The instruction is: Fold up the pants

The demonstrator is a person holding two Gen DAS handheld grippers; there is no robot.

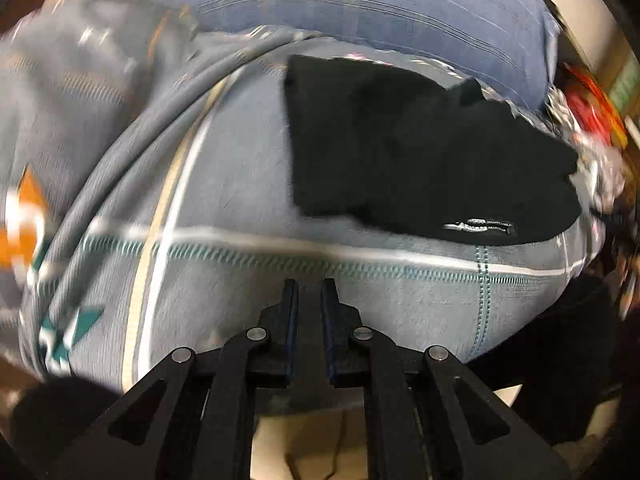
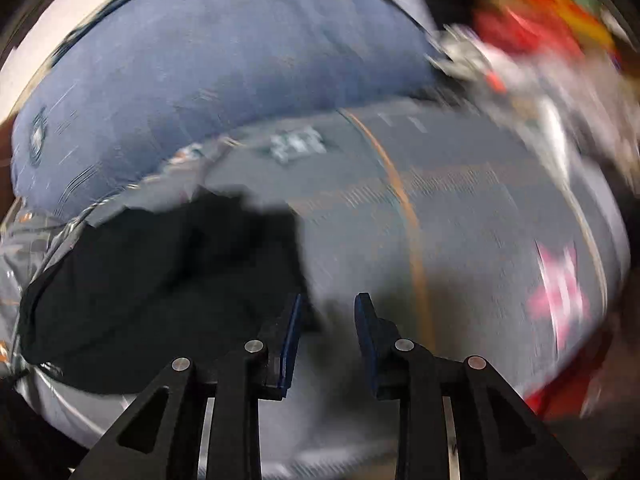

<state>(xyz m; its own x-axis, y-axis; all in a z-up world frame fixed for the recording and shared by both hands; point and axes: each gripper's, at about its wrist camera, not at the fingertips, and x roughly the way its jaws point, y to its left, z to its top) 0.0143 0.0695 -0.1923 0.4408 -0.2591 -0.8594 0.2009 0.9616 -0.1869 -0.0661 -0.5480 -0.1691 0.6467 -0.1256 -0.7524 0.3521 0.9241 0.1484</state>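
Grey patterned bedding [image 1: 248,184] fills most of what you see, with a blue pillow [image 1: 360,4] lying along its far side. Your black pants [image 1: 404,152] lie folded into a compact dark block on that bedding, just below the pillow's edge.

From the left wrist, the pants sit ahead and to the right of your left gripper [image 1: 309,284], well apart from its tips, with bare striped cover between. Its jaws stand nearly together with only a thin slit, nothing between them. At the right edge a jumble of red and white things [image 1: 588,120] crowds the bedding's border; at bottom, the bed's near edge drops off beneath the gripper.

From the right wrist, the pants [image 2: 160,288] lie to the left, their right edge just beside the left finger of your right gripper [image 2: 330,300]. Those jaws stand apart, holding nothing. Only this view shows the pink star motif [image 2: 560,292] on open cover to the right. Both views are blurred.
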